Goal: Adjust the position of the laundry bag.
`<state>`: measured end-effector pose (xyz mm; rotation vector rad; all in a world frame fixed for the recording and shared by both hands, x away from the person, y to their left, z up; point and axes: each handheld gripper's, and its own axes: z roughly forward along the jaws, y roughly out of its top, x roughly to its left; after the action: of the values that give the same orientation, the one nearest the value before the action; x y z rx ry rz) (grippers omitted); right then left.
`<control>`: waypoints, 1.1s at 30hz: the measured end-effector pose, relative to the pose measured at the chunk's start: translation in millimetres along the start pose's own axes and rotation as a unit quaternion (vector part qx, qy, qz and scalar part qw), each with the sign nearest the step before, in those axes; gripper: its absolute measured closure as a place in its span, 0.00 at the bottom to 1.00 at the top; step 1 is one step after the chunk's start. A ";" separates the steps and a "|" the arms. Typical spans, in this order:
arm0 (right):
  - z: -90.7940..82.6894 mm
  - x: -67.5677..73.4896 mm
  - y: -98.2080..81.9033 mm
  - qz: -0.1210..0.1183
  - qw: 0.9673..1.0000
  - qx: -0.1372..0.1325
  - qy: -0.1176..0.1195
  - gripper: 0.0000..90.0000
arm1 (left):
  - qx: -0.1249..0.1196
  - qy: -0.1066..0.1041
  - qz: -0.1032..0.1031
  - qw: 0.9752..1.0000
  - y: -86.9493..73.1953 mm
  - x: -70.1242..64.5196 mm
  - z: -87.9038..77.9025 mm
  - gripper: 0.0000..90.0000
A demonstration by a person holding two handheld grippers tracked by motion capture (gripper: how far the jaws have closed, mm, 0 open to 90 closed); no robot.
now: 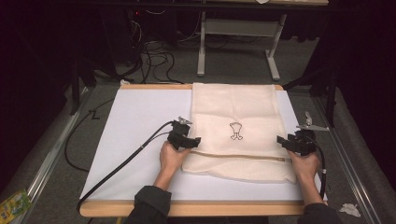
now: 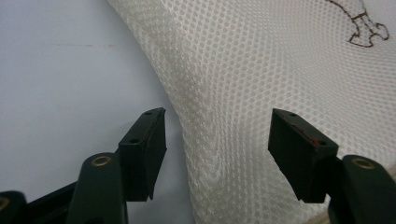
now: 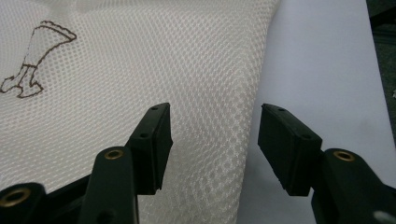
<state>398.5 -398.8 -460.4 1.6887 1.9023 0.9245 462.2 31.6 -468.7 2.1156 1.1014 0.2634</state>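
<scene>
Cream mesh cloth [image 1: 236, 130] lying flat on the white bench [image 1: 135, 121], folded near edge toward the person. Left tool [image 1: 192, 140] stands at the cloth's left edge, right tool [image 1: 284, 141] at its right edge, equally near. Both tools are spread, each straddling a side edge without pinching it.

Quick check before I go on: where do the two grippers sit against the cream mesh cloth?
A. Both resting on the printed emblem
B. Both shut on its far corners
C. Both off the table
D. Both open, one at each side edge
D: the left gripper and the right gripper each stand open over a side edge of the mesh cloth, pads not pressing on it.
</scene>
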 end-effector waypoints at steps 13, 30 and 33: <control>10.5 1.1 -0.1 -0.016 0.999 0.035 0.003 0.85 | -0.011 0.002 0.021 1.000 -1.0 -2.4 3.6 0.82; 2.4 -1.1 1.9 -0.021 0.999 0.019 0.029 0.96 | -0.034 -0.019 0.023 0.999 5.3 -0.1 -11.6 0.94; -0.4 -0.5 2.4 -0.023 0.999 0.014 0.032 0.96 | -0.037 -0.020 0.025 0.999 6.3 -0.2 -15.1 0.94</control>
<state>400.0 -399.3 -458.5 1.6419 1.9967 0.9474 458.8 36.8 -453.5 2.0753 1.0008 0.2804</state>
